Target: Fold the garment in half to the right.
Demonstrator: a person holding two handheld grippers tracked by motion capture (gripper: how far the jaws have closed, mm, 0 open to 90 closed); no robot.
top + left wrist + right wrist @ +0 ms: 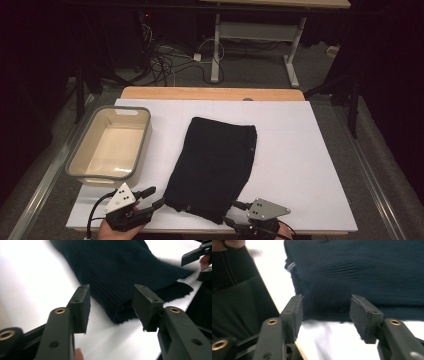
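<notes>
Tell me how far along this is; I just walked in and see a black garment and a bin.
Done: the black garment lies folded on the white sheet. In hand: the left gripper and right gripper sit open at its near edge, gripping nothing. Left: the bin is empty, perhaps its destination.

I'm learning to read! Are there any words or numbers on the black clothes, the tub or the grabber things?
No text can be read in any view.
Black garment: plain knit, no label visible.
Beige bin: no writing visible.
Left gripper and right gripper: dark dots on their grey plates, no letters or numbers.
</notes>
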